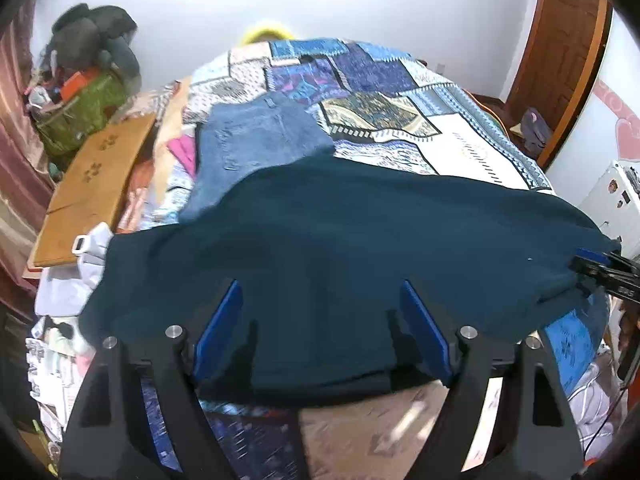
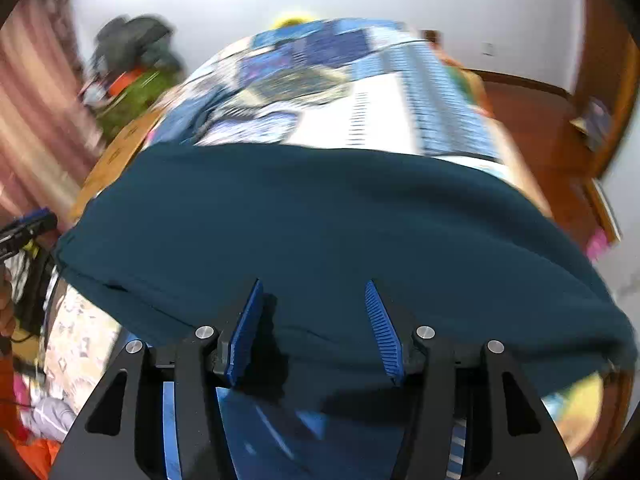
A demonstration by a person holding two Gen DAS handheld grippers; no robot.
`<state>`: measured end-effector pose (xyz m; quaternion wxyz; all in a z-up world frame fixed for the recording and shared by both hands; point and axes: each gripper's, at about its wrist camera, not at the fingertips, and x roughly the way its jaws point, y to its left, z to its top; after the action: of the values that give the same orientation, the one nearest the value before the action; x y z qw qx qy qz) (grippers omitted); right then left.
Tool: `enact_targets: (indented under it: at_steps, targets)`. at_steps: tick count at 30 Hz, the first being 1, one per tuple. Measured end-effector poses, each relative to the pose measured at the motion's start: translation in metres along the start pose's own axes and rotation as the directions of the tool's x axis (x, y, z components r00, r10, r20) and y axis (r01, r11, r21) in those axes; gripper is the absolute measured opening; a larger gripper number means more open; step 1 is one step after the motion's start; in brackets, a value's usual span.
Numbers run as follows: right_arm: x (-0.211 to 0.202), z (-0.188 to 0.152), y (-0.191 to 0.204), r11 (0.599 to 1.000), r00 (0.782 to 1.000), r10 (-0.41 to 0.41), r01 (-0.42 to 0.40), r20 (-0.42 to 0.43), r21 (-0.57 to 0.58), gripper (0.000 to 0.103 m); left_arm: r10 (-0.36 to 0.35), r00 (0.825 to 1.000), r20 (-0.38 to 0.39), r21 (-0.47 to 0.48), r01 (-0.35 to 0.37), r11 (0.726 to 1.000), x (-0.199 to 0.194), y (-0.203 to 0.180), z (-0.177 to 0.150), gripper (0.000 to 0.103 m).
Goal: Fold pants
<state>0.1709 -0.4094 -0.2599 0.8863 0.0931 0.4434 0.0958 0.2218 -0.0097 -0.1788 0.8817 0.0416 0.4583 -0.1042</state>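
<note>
White walls (image 1: pixel 192 8), wooden door (image 1: pixel 560 60), pink curtain (image 1: pixel 16 152), patchwork-covered bed (image 1: pixel 400 92).

My left tool (image 1: pixel 322 332) is a matte black frame with cut-out triangular windows, round silver screw heads at the pivots and flat bright blue pads (image 1: pixel 218 328). My right tool (image 2: pixel 316 330) has the same black arms and silver screws, but its blue pads (image 2: pixel 382 334) are ribbed. An orange sleeve (image 2: pixel 24 446) shows at the edge of the right wrist view.
</note>
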Motion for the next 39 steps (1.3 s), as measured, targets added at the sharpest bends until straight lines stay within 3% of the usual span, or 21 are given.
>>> enact_targets:
  at_steps: [6, 10, 17, 21, 25, 31, 34, 36, 39]
  targets:
    - [-0.052, -0.006, -0.058, 0.987, 0.994, -0.064, 0.051, 0.085, 0.150, 0.050, -0.011, 0.999, -0.040, 0.042, 0.013, 0.999, 0.025, -0.029, 0.018, 0.082]
    - [-0.081, 0.000, -0.096, 0.967, 0.975, -0.161, 0.125, 0.155, 0.221, 0.054, -0.015, 0.999, -0.053, 0.062, 0.018, 0.998, 0.037, -0.049, 0.031, 0.086]
    - [-0.074, 0.013, -0.157, 0.931, 0.958, -0.249, 0.197, 0.142, 0.306, 0.054, -0.003, 0.995, -0.104, 0.073, 0.010, 0.997, 0.064, -0.073, 0.039, 0.088]
    - [-0.046, 0.014, -0.182, 0.923, 0.969, -0.238, 0.204, 0.068, 0.327, 0.054, 0.024, 0.991, -0.134, 0.099, -0.011, 0.995, 0.077, -0.082, 0.035, 0.088]
    - [-0.013, 0.005, -0.194, 0.928, 0.984, -0.173, 0.174, -0.032, 0.328, 0.054, 0.042, 0.992, -0.122, 0.098, -0.030, 0.995, 0.077, -0.085, 0.034, 0.092]
    - [0.003, -0.014, -0.198, 0.931, 0.996, -0.070, 0.085, -0.056, 0.354, 0.056, 0.037, 0.990, -0.140, 0.071, -0.027, 0.997, 0.083, -0.084, 0.037, 0.094]
    - [0.000, -0.017, -0.194, 0.940, 0.996, -0.080, 0.084, -0.026, 0.330, 0.048, 0.040, 0.989, -0.142, 0.070, -0.030, 0.997, 0.086, -0.087, 0.039, 0.094]
    - [-0.001, -0.017, -0.192, 0.946, 0.996, -0.093, 0.093, -0.014, 0.309, 0.026, 0.044, 0.989, -0.140, 0.074, -0.033, 0.997, 0.087, -0.090, 0.039, 0.094]
    - [-0.003, -0.016, -0.187, 0.956, 0.991, -0.130, 0.123, 0.010, 0.265, 0.023, 0.056, 0.990, -0.132, 0.091, -0.044, 0.995, 0.088, -0.095, 0.040, 0.094]
